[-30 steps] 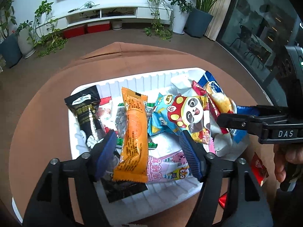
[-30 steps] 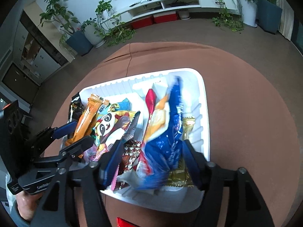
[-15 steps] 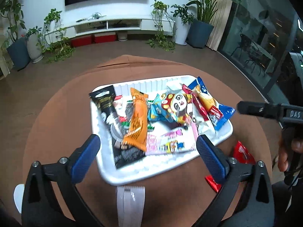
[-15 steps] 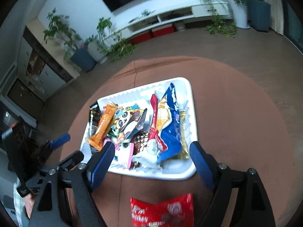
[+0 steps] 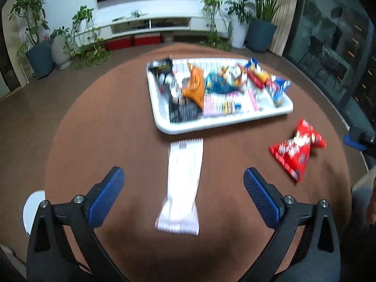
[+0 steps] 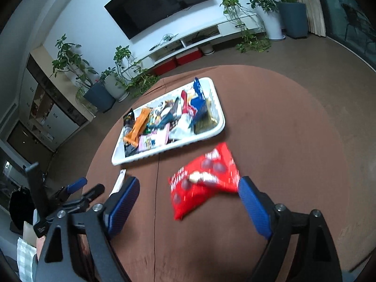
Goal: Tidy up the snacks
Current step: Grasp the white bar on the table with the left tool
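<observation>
A white tray [image 5: 270, 115] [image 6: 206, 136] piled with several snack packets stands on the round brown table. A long white packet [image 5: 184, 183] lies on the cloth in front of the tray, between the wide fingers of my left gripper [image 5: 183, 185], which stands open and untouched by it. A red snack bag [image 6: 204, 178] [image 5: 297, 146] lies to the tray's right, between the fingers of my right gripper [image 6: 188, 188]. That gripper's jaws are opening and its pads stand clear of the bag. The left gripper [image 6: 84, 188] also shows at the lower left of the right wrist view.
The brown table [image 5: 117, 122] has bare cloth to the left of the tray and along its near side. A white object [image 5: 33, 204] pokes past the table's left edge. Potted plants [image 5: 37, 54] and a low white TV unit [image 5: 152, 23] stand beyond the table.
Both grippers have pulled back from the tray toward the near side and opened wider. The blue packet and the orange packet now lie in the tray. The white packet and red bag have come into view.
</observation>
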